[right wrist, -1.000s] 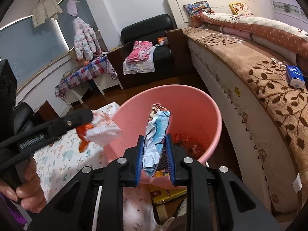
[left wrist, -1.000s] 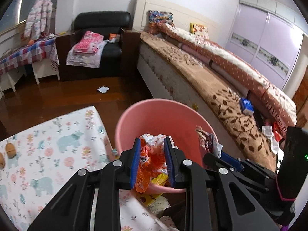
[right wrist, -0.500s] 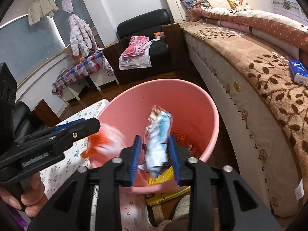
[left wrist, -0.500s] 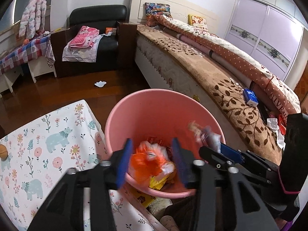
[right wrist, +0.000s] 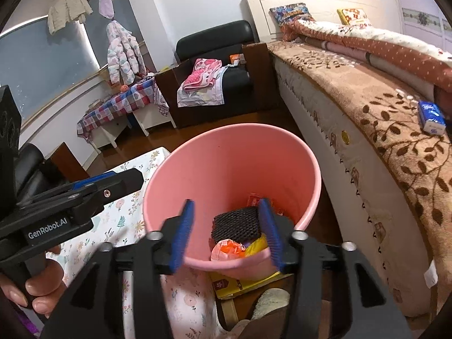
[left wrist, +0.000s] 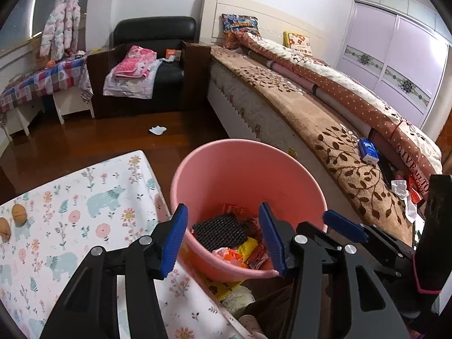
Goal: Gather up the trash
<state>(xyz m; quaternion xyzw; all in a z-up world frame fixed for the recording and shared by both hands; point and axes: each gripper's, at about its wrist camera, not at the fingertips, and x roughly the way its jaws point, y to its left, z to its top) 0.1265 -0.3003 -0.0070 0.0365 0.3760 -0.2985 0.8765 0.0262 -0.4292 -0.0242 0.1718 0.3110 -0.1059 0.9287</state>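
A pink bucket stands beside the table and holds wrappers: an orange-and-white wrapper, a yellow one and a black mesh piece. My left gripper is open and empty over the bucket's near rim. My right gripper is open and empty, also over the near rim. The right gripper's fingers show in the left wrist view, and the left gripper shows in the right wrist view.
A table with a floral animal cloth lies left of the bucket, with brown round items on it. A bed runs along the right with a blue tissue pack. A white scrap lies on the wood floor.
Both grippers opened. The orange wrapper left my left gripper and the blue-white wrapper left my right gripper; both fell into the bucket. Both views shifted slightly.
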